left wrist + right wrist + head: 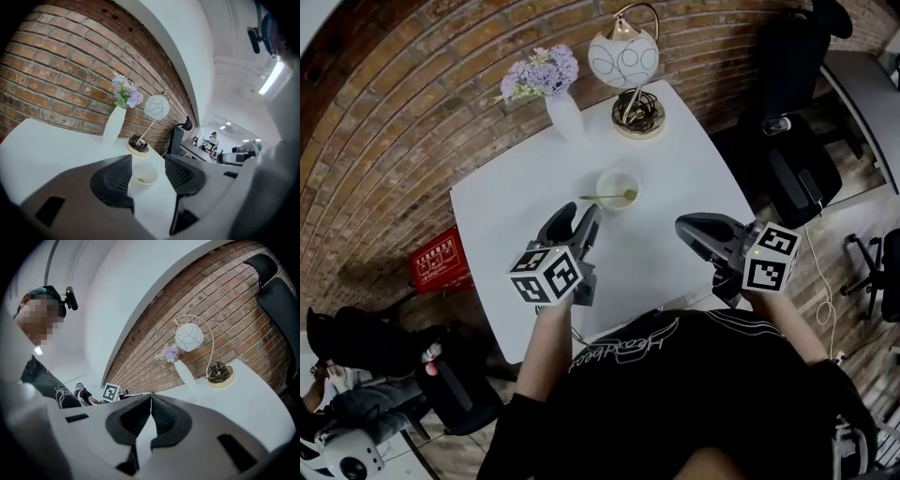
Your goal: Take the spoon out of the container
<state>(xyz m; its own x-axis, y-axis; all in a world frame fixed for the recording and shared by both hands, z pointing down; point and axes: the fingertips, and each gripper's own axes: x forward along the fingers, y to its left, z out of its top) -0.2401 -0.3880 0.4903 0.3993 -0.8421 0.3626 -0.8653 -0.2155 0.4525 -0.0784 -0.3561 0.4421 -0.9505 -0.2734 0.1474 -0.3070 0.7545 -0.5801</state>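
A small white bowl (618, 184) stands near the middle of the white table (506, 216). A thin spoon (602, 197) lies across it, with its handle sticking out to the left over the rim. My left gripper (577, 217) hovers just short of the bowl, a little to its left. It is open, and nothing is between its jaws. In the left gripper view the bowl (145, 172) shows through the gap of the left gripper (149, 161), with a small yellowish bit inside. My right gripper (684, 226) hangs over the table's right part, shut and empty, its tips touching (151, 397).
A white vase of purple flowers (561, 108) and a globe lamp on a brass base (637, 114) stand at the table's far side. On the floor are a red box (434, 260) to the left and black office chairs (797, 159) to the right.
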